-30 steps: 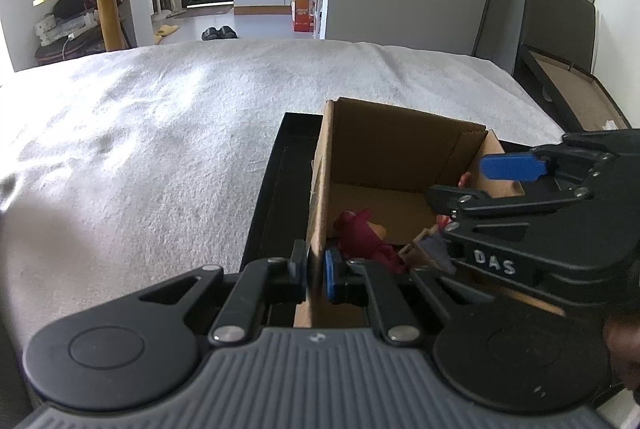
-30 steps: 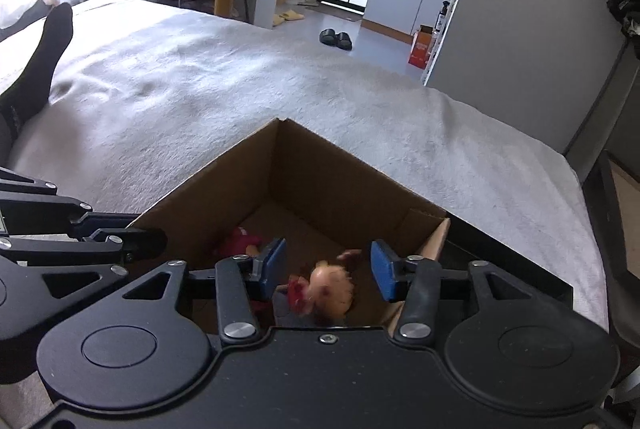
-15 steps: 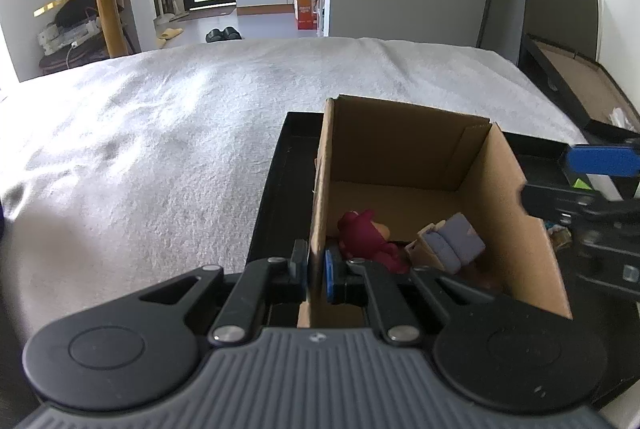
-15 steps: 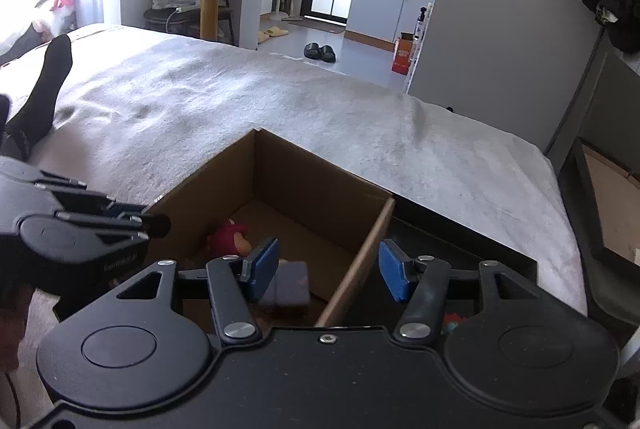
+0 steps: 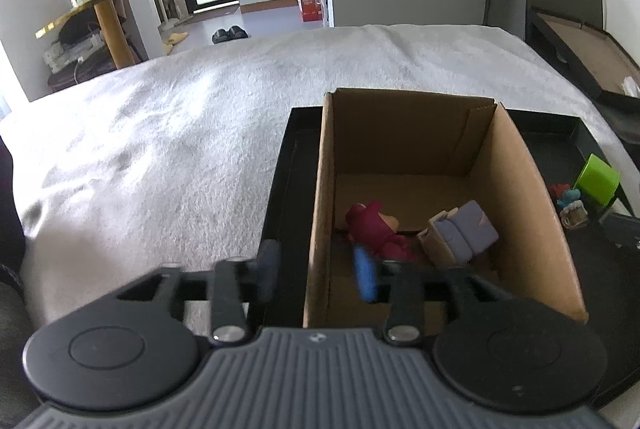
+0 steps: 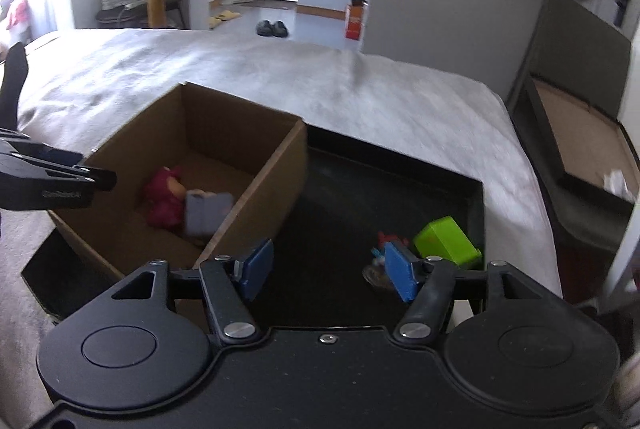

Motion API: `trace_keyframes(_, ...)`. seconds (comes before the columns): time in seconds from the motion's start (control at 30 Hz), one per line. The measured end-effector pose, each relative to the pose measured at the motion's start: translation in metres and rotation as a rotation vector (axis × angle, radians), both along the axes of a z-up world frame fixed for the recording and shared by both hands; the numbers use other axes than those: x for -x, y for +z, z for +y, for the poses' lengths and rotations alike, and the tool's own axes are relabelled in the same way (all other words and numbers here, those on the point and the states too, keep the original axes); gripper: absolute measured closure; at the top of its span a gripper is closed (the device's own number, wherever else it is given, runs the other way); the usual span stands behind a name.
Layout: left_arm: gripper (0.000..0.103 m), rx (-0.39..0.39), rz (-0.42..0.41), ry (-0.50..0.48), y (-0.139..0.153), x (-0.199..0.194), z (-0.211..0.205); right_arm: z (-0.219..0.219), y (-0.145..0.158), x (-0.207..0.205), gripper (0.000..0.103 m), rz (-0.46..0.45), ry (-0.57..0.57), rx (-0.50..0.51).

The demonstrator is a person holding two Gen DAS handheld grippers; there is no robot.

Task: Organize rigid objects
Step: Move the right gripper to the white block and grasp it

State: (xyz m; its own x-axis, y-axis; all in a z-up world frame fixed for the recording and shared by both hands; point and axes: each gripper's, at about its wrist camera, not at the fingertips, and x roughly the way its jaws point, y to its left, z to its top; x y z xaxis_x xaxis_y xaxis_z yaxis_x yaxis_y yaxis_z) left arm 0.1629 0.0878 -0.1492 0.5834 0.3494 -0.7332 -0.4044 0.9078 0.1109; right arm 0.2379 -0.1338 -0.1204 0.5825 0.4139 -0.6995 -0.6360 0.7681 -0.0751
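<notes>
**Both grippers open at the cardboard box**

The left gripper (image 5: pixel 318 271) is spread wide and holds nothing; its blue-padded fingers straddle the near-left wall of the cardboard box (image 5: pixel 524 197), one outside, one inside. The right gripper (image 6: pixel 326 275) is also wide open and empty, hovering over the black tray (image 6: pixel 360 189) just right of the box.

The box is plain corrugated board, rectangular, open-topped, and stands in the tray's left part. Inside it lie a dark red figure (image 5: pixel 374 229) and a lavender-and-tan block toy (image 5: pixel 460 233), touching. Right of the box, on bare tray floor, rest a glossy green cup (image 6: pixel 446 241) on its side and small figures (image 5: pixel 570 203). The tray sits on a textured white bedspread (image 5: pixel 160 157).
</notes>
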Motion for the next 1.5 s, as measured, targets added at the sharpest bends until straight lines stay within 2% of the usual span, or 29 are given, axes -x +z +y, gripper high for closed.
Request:
trace_keyframes(0.17, 0.04, -0.018, 0.008, 0.012, 0.0, -0.003, -0.002, -0.014, -0.008, -0.005, 0.031, 0.01, -0.042, 0.001)
trace_keyframes(0.33, 0.035, -0.043, 0.016, 0.011, 0.002, -0.006, -0.005, -0.026, -0.014, -0.011, 0.027, 0.024, -0.076, -0.011)
trace_keyframes(0.8, 0.032, -0.049, 0.011, 0.025, 0.007, -0.008, -0.006, -0.038, -0.035, -0.024, 0.026, 0.047, -0.093, -0.012)
trace_keyframes(0.97, 0.032, -0.044, 0.018, 0.027, 0.004, -0.009, -0.005, -0.032, -0.045, -0.032, 0.029, 0.024, -0.104, 0.036)
trace_keyframes(1.03, 0.032, -0.047, 0.021, 0.025, 0.002, -0.011, -0.005, -0.034, -0.048, -0.038, 0.032, 0.016, -0.12, 0.048)
trace_keyframes(1.3, 0.032, -0.052, 0.033, 0.025, -0.001, -0.014, -0.005, -0.046, -0.069, -0.062, 0.052, 0.038, -0.169, 0.096)
trace_keyframes(1.37, 0.032, -0.053, 0.037, 0.021, -0.003, -0.015, -0.007, -0.047, -0.074, -0.065, 0.054, 0.027, -0.181, 0.114)
trace_keyframes(1.43, 0.032, -0.055, 0.042, 0.017, -0.004, -0.015, -0.008, -0.047, -0.075, -0.065, 0.065, 0.023, -0.178, 0.126)
trace_keyframes(1.47, 0.032, -0.057, 0.044, 0.015, -0.005, -0.016, -0.008, -0.048, -0.076, -0.066, 0.083, 0.047, -0.171, 0.123)
trace_keyframes(1.5, 0.032, -0.058, 0.046, 0.014, -0.005, -0.016, -0.009, -0.049, -0.077, -0.066, 0.082, 0.074, -0.164, 0.111)
